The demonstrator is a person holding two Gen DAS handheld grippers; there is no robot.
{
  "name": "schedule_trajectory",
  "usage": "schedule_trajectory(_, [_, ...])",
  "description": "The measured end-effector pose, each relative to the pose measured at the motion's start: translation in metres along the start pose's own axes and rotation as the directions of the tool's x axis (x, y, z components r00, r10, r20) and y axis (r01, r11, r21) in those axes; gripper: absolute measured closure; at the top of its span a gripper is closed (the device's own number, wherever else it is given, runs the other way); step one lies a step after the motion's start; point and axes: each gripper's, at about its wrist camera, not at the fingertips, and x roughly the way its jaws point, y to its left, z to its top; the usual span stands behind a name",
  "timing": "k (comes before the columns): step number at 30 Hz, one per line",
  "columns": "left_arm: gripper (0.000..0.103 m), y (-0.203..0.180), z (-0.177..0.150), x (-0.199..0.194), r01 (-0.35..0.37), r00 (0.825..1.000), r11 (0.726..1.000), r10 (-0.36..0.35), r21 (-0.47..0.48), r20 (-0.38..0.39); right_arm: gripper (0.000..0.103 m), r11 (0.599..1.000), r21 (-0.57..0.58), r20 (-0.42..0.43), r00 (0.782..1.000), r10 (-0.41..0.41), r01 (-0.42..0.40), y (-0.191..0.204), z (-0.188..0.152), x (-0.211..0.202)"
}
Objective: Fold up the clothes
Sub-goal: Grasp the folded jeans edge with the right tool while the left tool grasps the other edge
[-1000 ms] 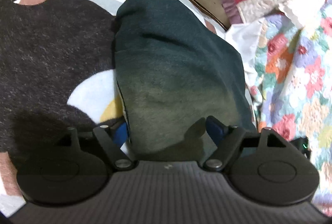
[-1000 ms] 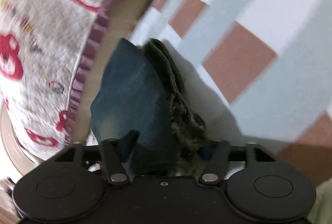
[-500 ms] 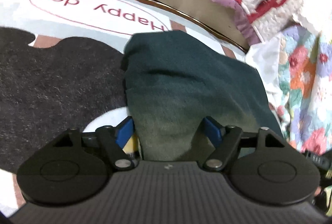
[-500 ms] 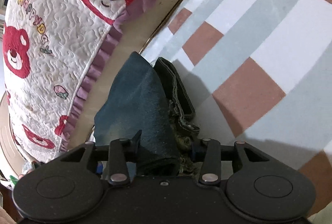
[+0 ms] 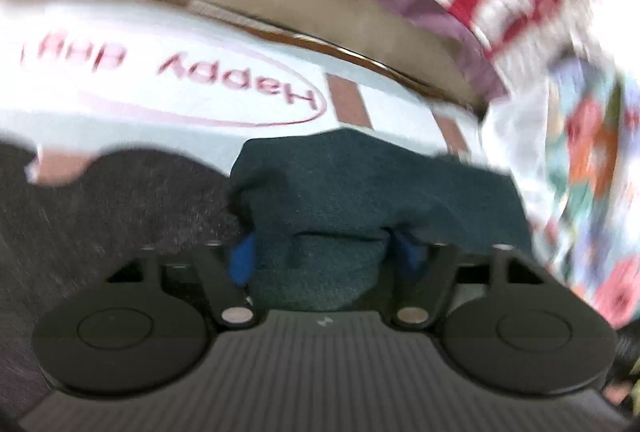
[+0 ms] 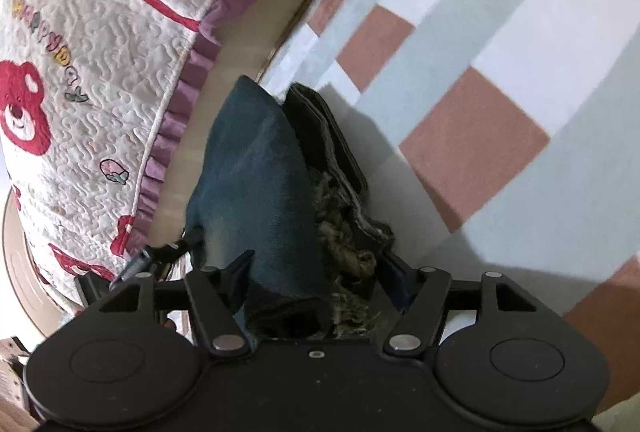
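Across the checked pink-and-grey blanket (image 6: 472, 148), my left tongs (image 5: 320, 252) were closing around folded dark-blue denim (image 5: 360, 188); my right tongs (image 6: 316, 268) were opening around it.

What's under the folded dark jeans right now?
The jeans lie on a blanket with pink, grey and white blocks; in the left wrist view a black patch of its print runs under their edge. The blanket directly beneath the jeans is covered.

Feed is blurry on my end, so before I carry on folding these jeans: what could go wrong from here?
1. The right claw is opening around the jeans; the frayed hem may catch on a finger.
2. The left claw is closing on bunched denim; lifting may drag the fold apart.
3. The floral quilt lies close and could get caught up.
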Motion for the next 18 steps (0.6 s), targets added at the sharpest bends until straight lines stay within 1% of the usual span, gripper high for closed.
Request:
schedule_trajectory(2, [0.06, -0.019, 0.0, -0.009, -0.035, 0.999, 0.992, 0.034, 0.119, 0.015, 0.029, 0.999, 0.031, 0.008, 1.0, 0.014, -0.014, -0.005, -0.002, 0.004])
schedule_trajectory(3, [0.062, -0.029, -0.002, -0.013, -0.055, 0.998, 0.982, 0.05, 0.18, 0.032, 0.031, 1.0, 0.019, 0.017, 1.0, 0.014, -0.014, -0.003, -0.004, 0.005])
schedule_trajectory(4, [0.066, -0.038, -0.004, -0.017, -0.073, 0.997, 0.97, 0.063, 0.232, 0.05, 0.046, 1.0, -0.007, 0.029, 1.0, 0.01, -0.009, 0.0, -0.005, 0.005])
schedule_trajectory(5, [0.068, -0.045, -0.006, -0.021, -0.087, 0.995, 0.959, 0.071, 0.269, 0.068, 0.054, 0.998, -0.061, 0.046, 0.999, 0.0, 0.003, 0.007, -0.007, 0.004])
schedule_trajectory(6, [0.068, -0.049, -0.007, -0.024, -0.095, 0.994, 0.952, 0.075, 0.292, 0.082, 0.057, 0.993, -0.117, 0.066, 0.998, 0.0, 0.007, 0.014, -0.009, 0.002])
schedule_trajectory(8, [0.068, -0.047, -0.007, -0.027, -0.083, 0.995, 0.958, 0.062, 0.275, 0.082, 0.062, 0.982, -0.189, 0.115, 0.992, 0.047, -0.024, 0.025, -0.012, -0.008])
schedule_trajectory(10, [0.066, -0.034, -0.005, -0.025, -0.038, 0.999, 0.98, 0.031, 0.196, 0.042, 0.062, 0.968, -0.25, 0.164, 0.984, 0.075, -0.032, 0.034, -0.01, -0.016])
schedule_trajectory(11, [0.064, -0.027, -0.004, -0.023, -0.019, 1.0, 0.987, 0.016, 0.156, 0.02, 0.062, 0.965, -0.263, 0.173, 0.983, 0.063, -0.016, 0.035, -0.008, -0.015])
schedule_trajectory(13, [0.059, -0.019, -0.004, -0.018, -0.001, 1.0, 0.994, 0.002, 0.107, -0.004, 0.062, 0.963, -0.27, 0.177, 0.984, 0.024, 0.025, 0.033, -0.003, -0.011])
schedule_trajectory(15, [0.048, -0.013, -0.001, -0.009, 0.014, 0.999, 0.996, -0.011, 0.082, -0.047, 0.062, 0.975, -0.221, 0.166, 0.986, 0.017, 0.02, 0.024, 0.004, -0.005])
schedule_trajectory(16, [0.04, -0.01, 0.0, -0.004, 0.028, 0.997, 0.998, -0.024, 0.057, -0.069, 0.06, 0.982, -0.188, 0.157, 0.987, 0.02, 0.01, 0.018, 0.006, -0.004])
schedule_trajectory(17, [0.037, -0.005, 0.001, 0.001, 0.044, 0.996, 0.999, -0.042, 0.016, -0.081, 0.053, 0.988, -0.152, 0.148, 0.989, 0.023, 0.0, 0.013, 0.009, -0.002])
schedule_trajectory(18, [0.036, 0.0, 0.001, 0.004, 0.055, 0.995, 0.998, -0.056, -0.02, -0.084, 0.046, 0.993, -0.121, 0.139, 0.99, 0.015, 0.002, 0.008, 0.01, -0.001])
